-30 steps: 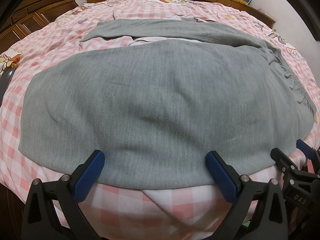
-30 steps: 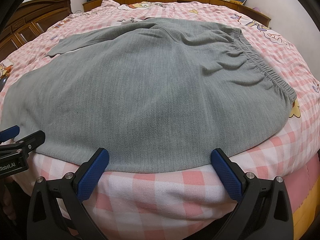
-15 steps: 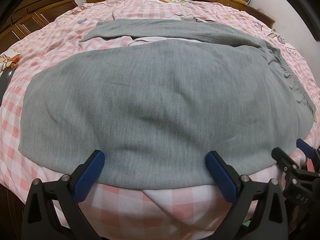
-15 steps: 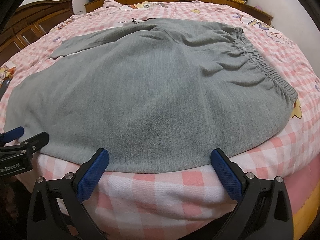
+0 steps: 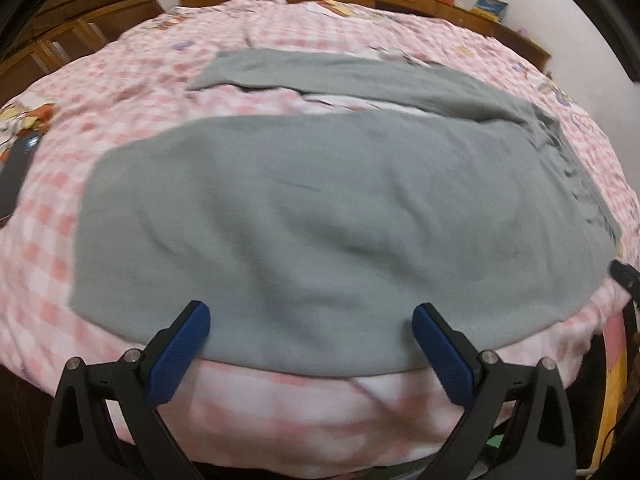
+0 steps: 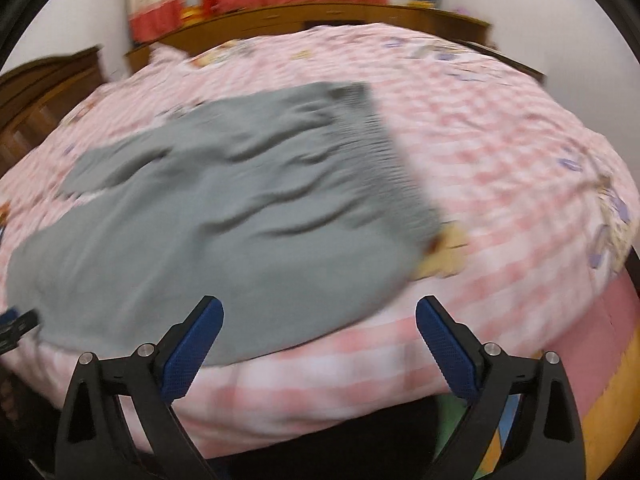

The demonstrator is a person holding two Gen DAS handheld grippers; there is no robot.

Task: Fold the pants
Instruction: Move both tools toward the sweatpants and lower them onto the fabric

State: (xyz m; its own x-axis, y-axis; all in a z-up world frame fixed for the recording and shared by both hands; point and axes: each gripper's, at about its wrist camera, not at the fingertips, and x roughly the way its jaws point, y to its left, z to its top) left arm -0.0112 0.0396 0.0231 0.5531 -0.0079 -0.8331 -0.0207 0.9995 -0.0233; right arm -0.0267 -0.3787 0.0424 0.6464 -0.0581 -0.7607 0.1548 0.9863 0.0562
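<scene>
Grey pants (image 5: 320, 208) lie spread flat on the pink checked bed, legs to the left, elastic waistband (image 6: 384, 148) to the right. The far leg (image 5: 340, 76) lies apart from the near one. My left gripper (image 5: 310, 312) is open and empty, just short of the near leg's front hem. My right gripper (image 6: 318, 310) is open and empty, at the bed's front edge by the waist end of the pants (image 6: 224, 216). The right gripper's tip (image 5: 624, 276) shows at the right edge of the left wrist view. Both views are motion-blurred.
The pink checked bedspread (image 5: 120, 92) covers the whole bed (image 6: 500, 152). A dark phone-like object (image 5: 16, 176) lies at the left edge. A wooden headboard shelf (image 6: 328, 16) and red curtains stand at the back, a wooden wardrobe (image 5: 80, 20) on the left.
Both grippers have pulled back and risen from the pants. The right one has swung to the right, so the waistband now sits left of centre. Both stay open.
</scene>
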